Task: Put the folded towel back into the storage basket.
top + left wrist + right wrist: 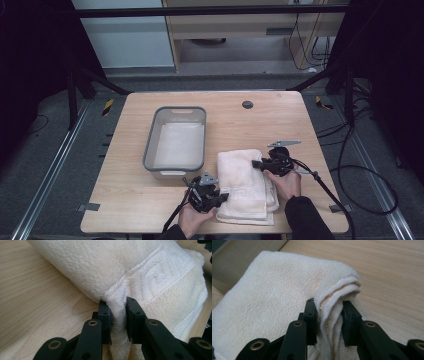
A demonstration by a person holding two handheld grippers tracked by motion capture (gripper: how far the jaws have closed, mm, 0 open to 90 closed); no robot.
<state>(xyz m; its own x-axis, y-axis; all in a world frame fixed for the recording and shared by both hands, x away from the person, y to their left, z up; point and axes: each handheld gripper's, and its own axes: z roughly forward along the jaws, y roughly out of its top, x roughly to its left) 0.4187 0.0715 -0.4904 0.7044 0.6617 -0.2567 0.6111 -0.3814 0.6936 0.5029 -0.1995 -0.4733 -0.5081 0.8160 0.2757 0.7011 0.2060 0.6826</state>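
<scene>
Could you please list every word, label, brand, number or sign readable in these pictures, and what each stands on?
No text reads clearly.
Towel: raised woven letters on its border band, cut off and at an angle; too unclear to quote.
Grey bin, table: no marks or labels to see.

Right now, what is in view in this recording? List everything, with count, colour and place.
towel: one, cream-white, folded, near right part of the table, pinched at two edges
tub: one, grey, rectangular, left of the towel, nothing loose seen inside
table: one, light wood, centre of the high view
grommet: one, dark, round, far edge of the tabletop
tape pieces: two, yellow and black, on the floor at either far corner
cables: several, black, on the floor at right
left gripper: one, black, shut on the towel's near-left edge
right gripper: one, black, shut on the towel's right edge
hands: two, at the near edge, dark sleeves
</scene>
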